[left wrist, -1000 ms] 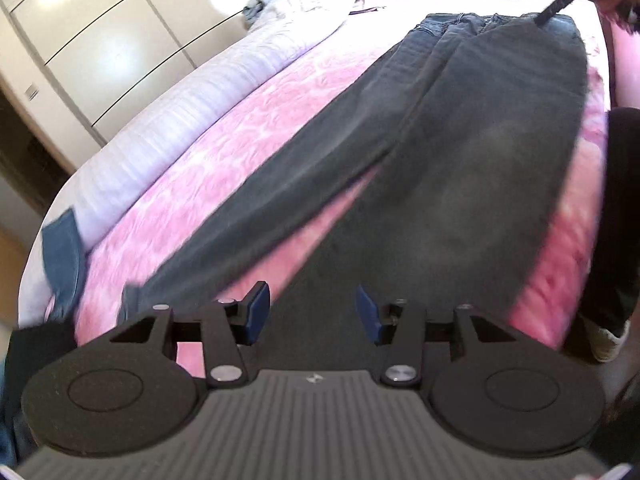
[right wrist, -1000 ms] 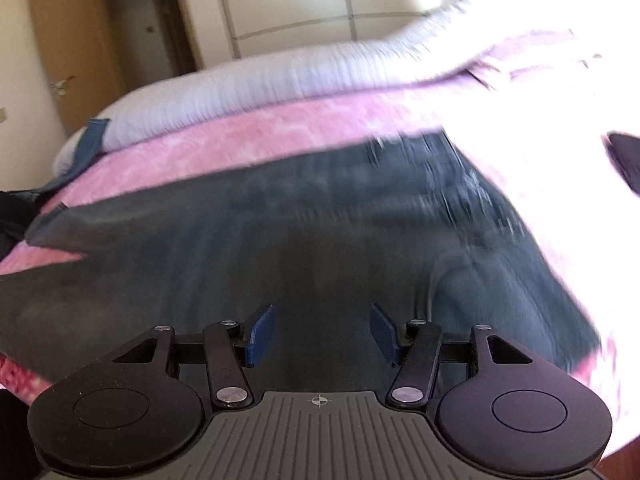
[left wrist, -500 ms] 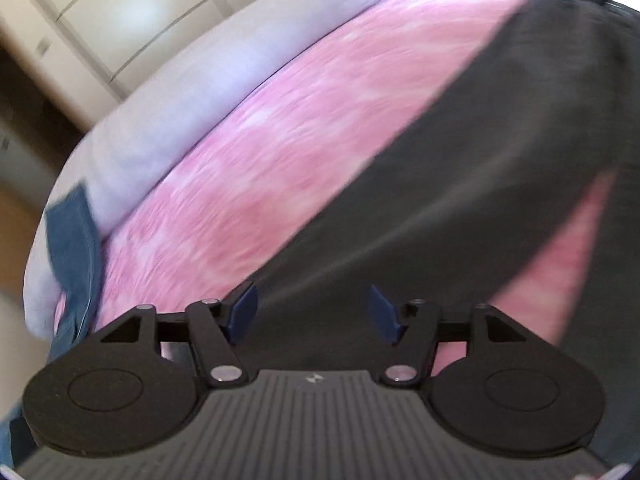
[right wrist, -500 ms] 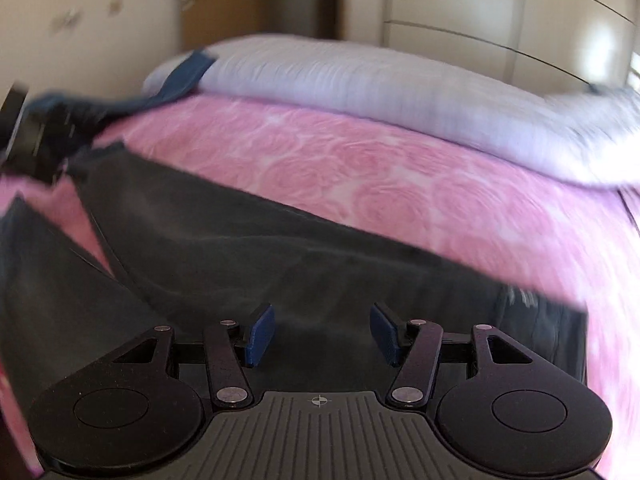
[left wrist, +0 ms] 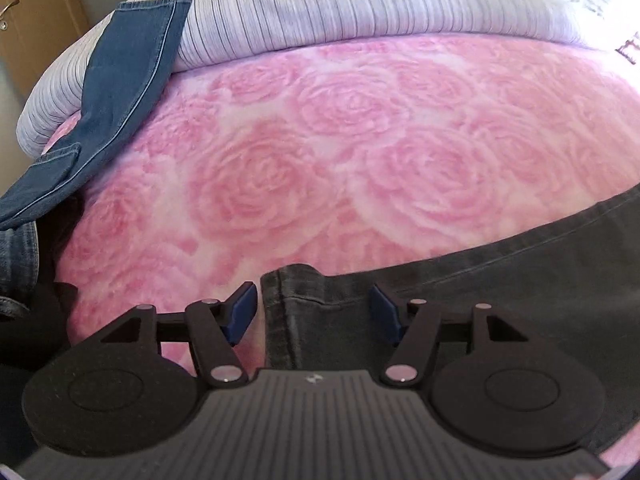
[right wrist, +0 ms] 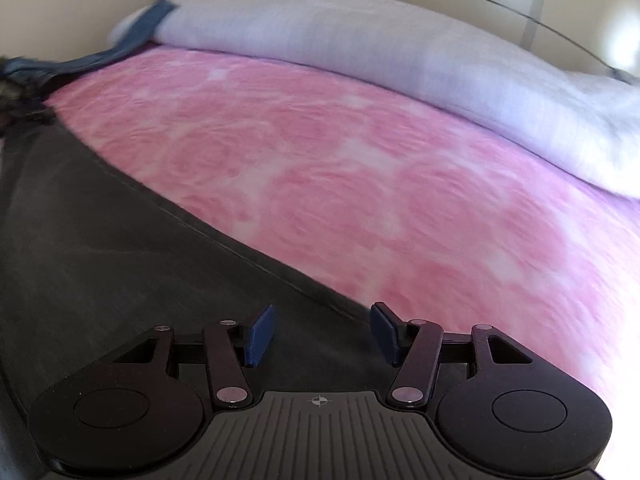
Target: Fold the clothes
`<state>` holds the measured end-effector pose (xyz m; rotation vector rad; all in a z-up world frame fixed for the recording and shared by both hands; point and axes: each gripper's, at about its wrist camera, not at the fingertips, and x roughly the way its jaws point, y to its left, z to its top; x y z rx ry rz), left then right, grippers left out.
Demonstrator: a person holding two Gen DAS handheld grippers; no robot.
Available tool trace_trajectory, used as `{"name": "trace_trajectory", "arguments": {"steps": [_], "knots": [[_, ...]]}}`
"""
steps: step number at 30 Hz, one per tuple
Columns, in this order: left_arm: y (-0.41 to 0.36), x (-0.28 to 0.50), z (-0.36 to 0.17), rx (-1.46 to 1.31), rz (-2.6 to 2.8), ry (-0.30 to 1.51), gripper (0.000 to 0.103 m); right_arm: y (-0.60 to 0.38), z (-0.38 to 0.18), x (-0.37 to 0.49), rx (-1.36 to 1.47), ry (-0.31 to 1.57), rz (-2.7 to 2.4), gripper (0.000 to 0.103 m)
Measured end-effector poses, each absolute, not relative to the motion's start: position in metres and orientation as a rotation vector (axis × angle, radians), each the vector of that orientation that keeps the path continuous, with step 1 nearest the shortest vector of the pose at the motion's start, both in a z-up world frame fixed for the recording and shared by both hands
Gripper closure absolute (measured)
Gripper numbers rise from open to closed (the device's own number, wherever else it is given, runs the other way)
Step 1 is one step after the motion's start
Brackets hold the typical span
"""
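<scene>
Pink rose blanket [left wrist: 320,152] covered bed, blue jeans [left wrist: 120,80] at 10 o'clock. Dark grey jeans [left wrist: 520,280] lay flat at 5 o'clock. Left gripper [left wrist: 312,312] closing around hem corner, not yet pinching; right gripper [right wrist: 322,334] parted over leg edge. Step: grasping for fold; next likely pinch, lift together.

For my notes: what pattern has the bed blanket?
Pink roses on the blanket, clearest in left wrist view.
</scene>
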<state>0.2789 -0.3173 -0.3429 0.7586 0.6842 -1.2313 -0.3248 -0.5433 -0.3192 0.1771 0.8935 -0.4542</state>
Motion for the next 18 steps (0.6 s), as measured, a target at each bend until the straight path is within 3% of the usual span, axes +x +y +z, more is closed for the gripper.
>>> {"name": "trace_trajectory", "arguments": {"steps": [1, 4, 10, 12, 18], "knots": [[-0.317, 0.28, -0.345, 0.748, -1.247, 0.696, 0.057, -0.543, -0.321, -0.312, 0.159, 0.898, -0.41, 0.046], [-0.316, 0.278, -0.347, 0.741, -1.287, 0.703, 0.086, -0.54, -0.33, -0.279, 0.085, 0.937, -0.296, 0.046], [-0.305, 0.262, -0.343, 0.785, -1.3, 0.571, 0.091, -0.562, -0.355, -0.254, 0.131, 1.059, -0.232, 0.047], [-0.301, 0.259, -0.341, 0.771, -1.302, 0.536, 0.091, -0.57, -0.354, -0.256, 0.194, 1.059, -0.228, 0.093], [-0.318, 0.262, -0.336, 0.688, -1.289, 0.459, 0.091, -0.571, -0.34, -0.251, 0.053, 1.02, -0.298, 0.097]]}}
